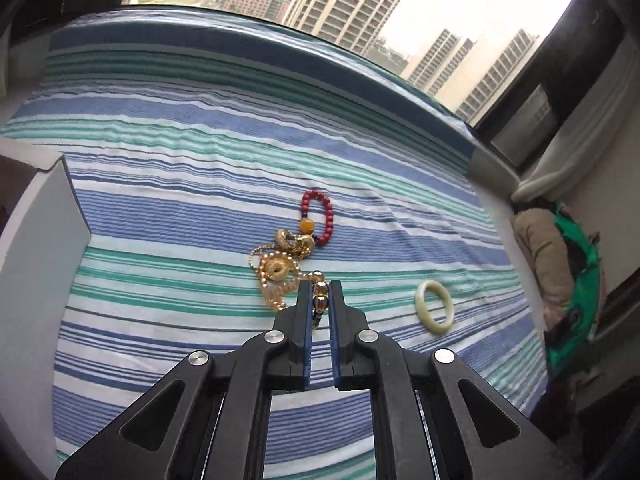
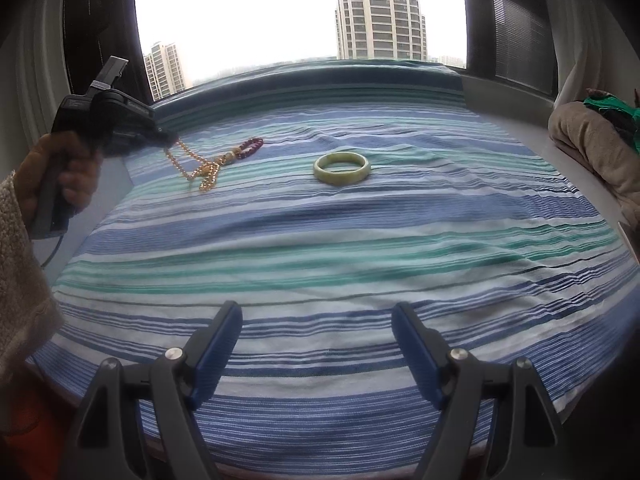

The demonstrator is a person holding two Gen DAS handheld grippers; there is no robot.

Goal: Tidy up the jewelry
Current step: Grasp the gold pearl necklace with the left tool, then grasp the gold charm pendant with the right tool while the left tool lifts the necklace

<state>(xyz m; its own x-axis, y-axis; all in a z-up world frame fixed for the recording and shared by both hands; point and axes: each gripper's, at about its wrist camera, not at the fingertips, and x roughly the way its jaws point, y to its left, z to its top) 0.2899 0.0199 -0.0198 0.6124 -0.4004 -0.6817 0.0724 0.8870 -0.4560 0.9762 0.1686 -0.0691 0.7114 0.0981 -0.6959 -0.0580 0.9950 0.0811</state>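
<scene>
Two grippers: left gripper (image 1: pixel 320 292) pinches gold bead chain (image 1: pixel 276 276) at its amber beads (limp, light, tangle-prone); right gripper (image 2: pixel 316 320) spread, pale-green jade bangle (image 2: pixel 341 167) ahead, rigid, slippery, fragile.

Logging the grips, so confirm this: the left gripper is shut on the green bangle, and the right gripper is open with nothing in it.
Not the green bangle. The left wrist view shows the left gripper shut on the gold bead chain; the bangle lies apart on the striped cloth. The right gripper is open with nothing in it.

Gold bead chain (image 1: pixel 276 276) heaped, perhaps lifting, beside red bracelet (image 1: pixel 320 216); green bangle (image 1: pixel 435 306) apart.
</scene>
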